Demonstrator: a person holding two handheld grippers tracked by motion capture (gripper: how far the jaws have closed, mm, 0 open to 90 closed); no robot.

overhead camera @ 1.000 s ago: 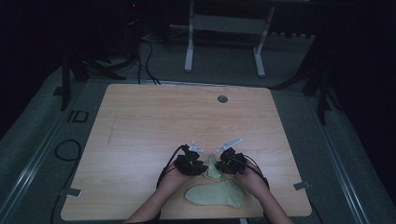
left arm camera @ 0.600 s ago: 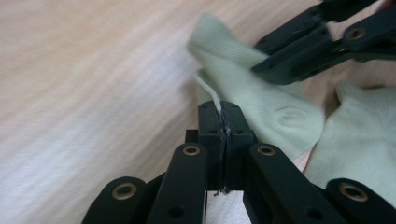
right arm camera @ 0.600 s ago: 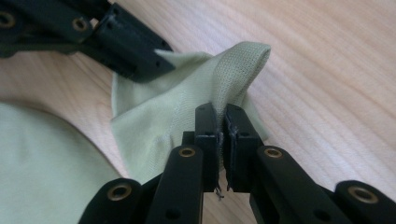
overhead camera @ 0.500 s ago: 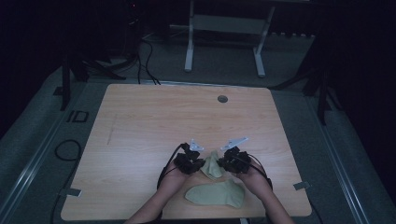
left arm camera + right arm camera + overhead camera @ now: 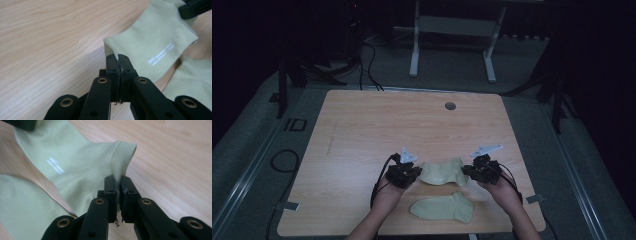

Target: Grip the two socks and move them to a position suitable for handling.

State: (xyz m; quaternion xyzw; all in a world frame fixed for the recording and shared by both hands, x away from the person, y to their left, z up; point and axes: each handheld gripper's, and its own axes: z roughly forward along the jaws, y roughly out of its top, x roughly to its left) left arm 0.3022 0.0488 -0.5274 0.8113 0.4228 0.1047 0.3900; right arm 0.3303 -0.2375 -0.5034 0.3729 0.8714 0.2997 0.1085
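At lower centre of the high view, the left gripper [image 5: 411,172] is pinching one end of a pale sock [image 5: 443,171], its length running across to the right gripper [image 5: 475,171], pinching the cuff end; the second sock [image 5: 443,207] is lying just below.

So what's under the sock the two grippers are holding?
Under the held sock there is bare wooden table. The second sock lies flat nearer the person, apart from it. The patch directly beneath the held sock's middle is covered.

Pale sock [image 5: 443,172] stretched between left claw [image 5: 413,172] and right claw [image 5: 468,172]
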